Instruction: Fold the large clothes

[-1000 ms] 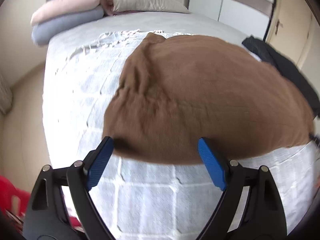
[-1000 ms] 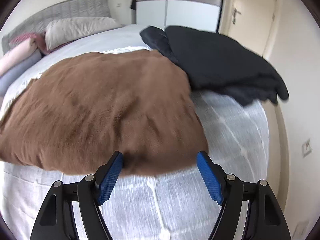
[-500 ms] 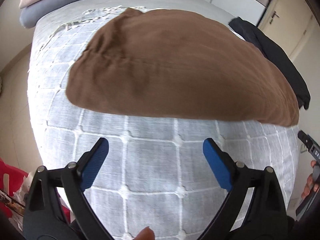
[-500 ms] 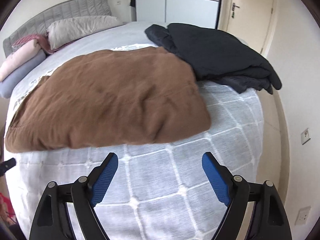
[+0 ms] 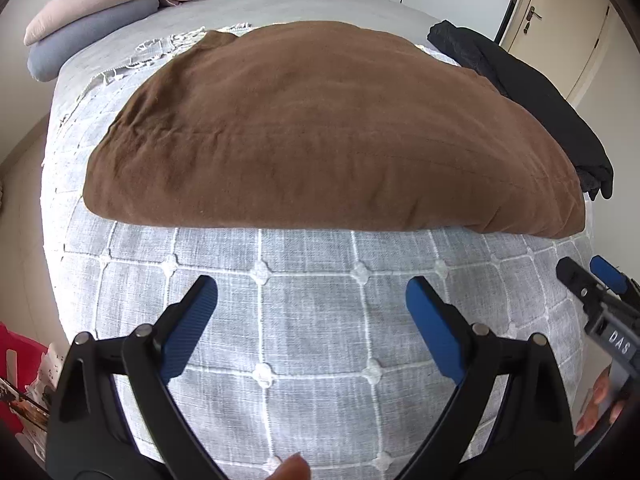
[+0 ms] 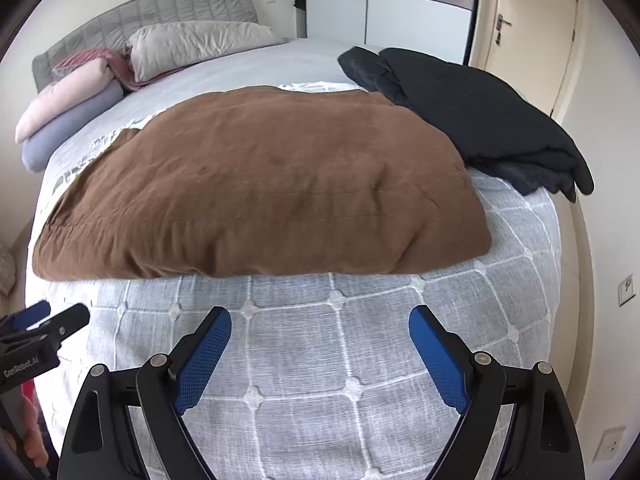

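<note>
A large brown garment [image 5: 320, 136] lies folded flat across the middle of the bed, also in the right wrist view [image 6: 264, 188]. My left gripper [image 5: 312, 304] is open and empty, held back over the bedspread short of the garment's near edge. My right gripper [image 6: 320, 332] is open and empty, also short of that edge. Each gripper shows at the side of the other's view: the right one [image 5: 600, 292], the left one [image 6: 40, 324].
A grey-white checked bedspread [image 5: 312, 320] covers the bed. A folded black garment [image 6: 480, 120] lies at the bed's right side, touching the brown one. Pillows [image 6: 192, 44] and rolled bedding [image 6: 68, 104] sit at the headboard. A door [image 6: 520, 20] and wardrobe stand behind.
Both grippers have drawn back from the brown garment's near edge toward the foot of the bed. The garment now lies settled and still.
</note>
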